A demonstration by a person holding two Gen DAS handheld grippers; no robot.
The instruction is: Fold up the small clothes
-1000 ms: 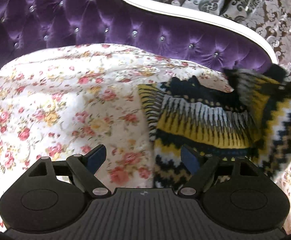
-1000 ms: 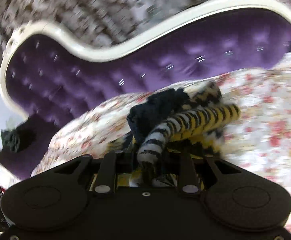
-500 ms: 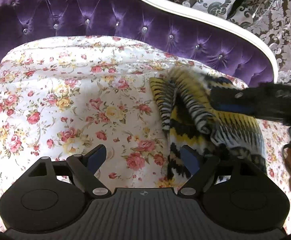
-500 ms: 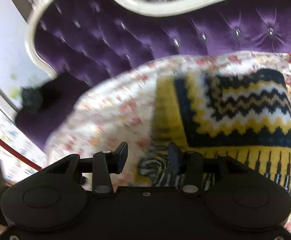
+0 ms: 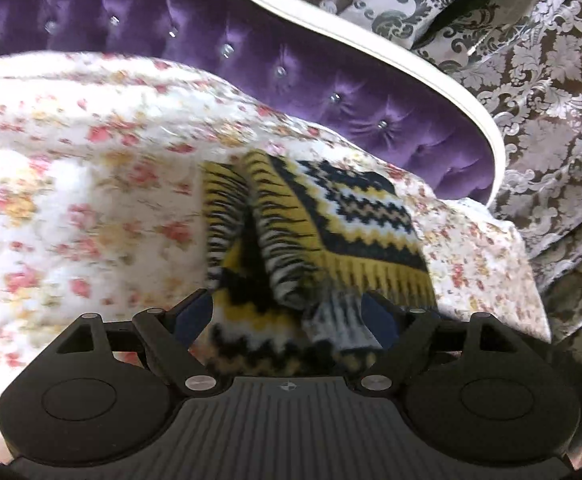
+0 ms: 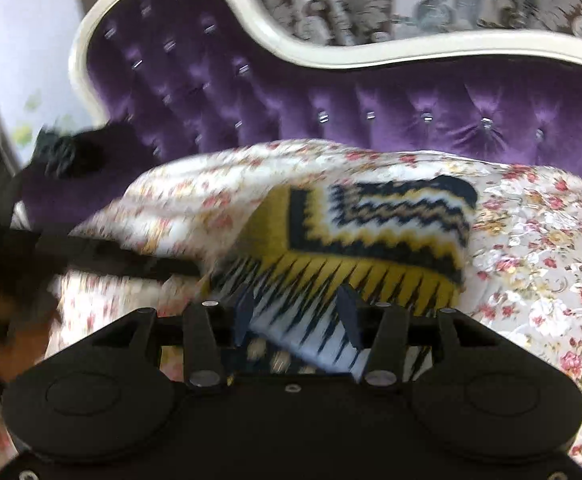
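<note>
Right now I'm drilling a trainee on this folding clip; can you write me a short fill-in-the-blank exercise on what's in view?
1. The knitted zigzag garment lies on a sheet printed with ____.
2. The tufted headboard behind it is coloured ____.
3. Besides black and white, the garment's knit shows ____.
4. The headboard's curved frame is painted ____.

Missing words: flowers; purple; yellow; white
</note>
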